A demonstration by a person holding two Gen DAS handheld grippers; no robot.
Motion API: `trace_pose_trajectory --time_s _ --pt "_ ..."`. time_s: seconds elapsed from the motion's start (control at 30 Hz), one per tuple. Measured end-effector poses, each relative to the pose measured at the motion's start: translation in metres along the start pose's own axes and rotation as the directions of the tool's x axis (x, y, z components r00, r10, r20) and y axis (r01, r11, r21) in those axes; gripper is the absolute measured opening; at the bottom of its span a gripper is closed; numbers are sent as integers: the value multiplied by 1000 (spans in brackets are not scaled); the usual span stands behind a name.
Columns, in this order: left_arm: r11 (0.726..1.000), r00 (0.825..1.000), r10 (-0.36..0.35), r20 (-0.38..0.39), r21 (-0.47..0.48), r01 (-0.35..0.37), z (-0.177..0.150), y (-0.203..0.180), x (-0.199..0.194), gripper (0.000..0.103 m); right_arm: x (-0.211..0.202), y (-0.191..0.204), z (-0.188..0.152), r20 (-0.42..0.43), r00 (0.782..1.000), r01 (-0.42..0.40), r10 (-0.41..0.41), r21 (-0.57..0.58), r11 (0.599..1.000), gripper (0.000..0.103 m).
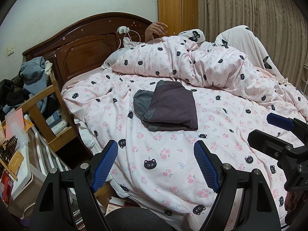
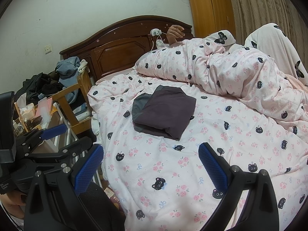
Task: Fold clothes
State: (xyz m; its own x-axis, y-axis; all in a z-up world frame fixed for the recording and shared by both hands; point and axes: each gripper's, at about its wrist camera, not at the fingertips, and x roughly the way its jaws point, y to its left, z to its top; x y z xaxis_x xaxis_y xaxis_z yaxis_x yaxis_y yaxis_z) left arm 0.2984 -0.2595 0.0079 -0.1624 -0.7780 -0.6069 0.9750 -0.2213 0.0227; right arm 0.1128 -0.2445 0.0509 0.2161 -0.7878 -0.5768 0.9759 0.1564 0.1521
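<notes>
A folded dark purple and grey garment [image 1: 169, 107] [image 2: 163, 111] lies flat on the pink cat-print bedsheet [image 1: 163, 154] [image 2: 173, 163], in the middle of the bed. My left gripper [image 1: 156, 163] hovers over the sheet short of the garment, its blue pads wide apart and nothing between them. My right gripper [image 2: 151, 167] stands the same way, open and empty, a little short of the garment. Each gripper shows in the other's view: the right gripper [image 1: 269, 129] at the right edge, the left gripper [image 2: 63, 137] at the left.
A person lies under a matching quilt [image 1: 192, 63] across the bed's far side, one hand [image 1: 156, 29] raised by the wooden headboard [image 1: 86, 53]. A wooden chair [image 1: 48, 115] heaped with clothes and cluttered storage boxes [image 1: 21, 173] stand left of the bed. A wardrobe [image 1: 177, 5] and curtain are behind.
</notes>
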Motion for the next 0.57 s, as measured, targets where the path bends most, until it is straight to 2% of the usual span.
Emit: trace_pose_trajectory --time_s 0.57 --pt "1000 1000 11 26 15 -11 2 -3 -4 77 0 -3 0 -2 1000 -3 3 2 1000 101"
